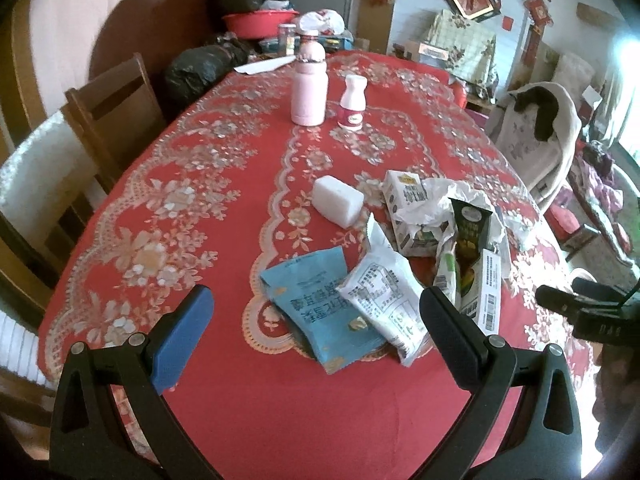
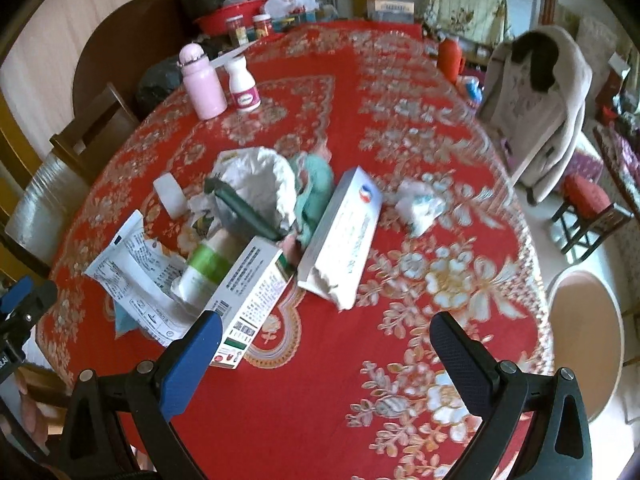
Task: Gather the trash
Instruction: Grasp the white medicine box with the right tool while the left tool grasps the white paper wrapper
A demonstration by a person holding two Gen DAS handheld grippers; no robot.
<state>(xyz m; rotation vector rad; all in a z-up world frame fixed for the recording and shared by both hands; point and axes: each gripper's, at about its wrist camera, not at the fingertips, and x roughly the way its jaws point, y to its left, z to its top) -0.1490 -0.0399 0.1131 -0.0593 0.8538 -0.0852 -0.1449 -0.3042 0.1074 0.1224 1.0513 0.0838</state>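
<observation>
**Both tongs open and empty above the litter**

The left tongs [image 1: 316,328] hang over the near edge of the worktop [image 1: 200,184], angled down and forward, fingers spread wide with nothing between them. Seen between its fingers are a blue pouch [image 1: 316,304] and a white pouch [image 1: 384,296], lying flat and overlapping; whether either finger touches them I cannot tell. The right tongs [image 2: 326,356] are held the same way, further right over the cloth, equally wide apart and empty. Its blue finger [image 2: 192,364] shows in front of the corner of a white box [image 2: 252,292]; contact cannot be judged. Its black finger [image 2: 464,364] is over bare cloth.

The trash lies in a loose heap at mid-worktop. In the left view, a carton [image 1: 404,208] with crumpled white paper [image 1: 444,196] over it, a dark carton [image 1: 470,232], and a white block [image 1: 338,200] just left of them. In the right view, a green-banded bottle [image 2: 206,268] lies on its side beside the white box, a long torn box [image 2: 344,236] lies to their right, a white bag [image 2: 260,184] and green cloth [image 2: 316,192] lie behind, and a crumpled wad [image 2: 420,204] sits apart at right.

At the far side stand a pink flask [image 1: 308,88] and a small bottle [image 1: 352,100], upright, close together. A coat [image 2: 540,120] is draped over a chair by the worktop.
</observation>
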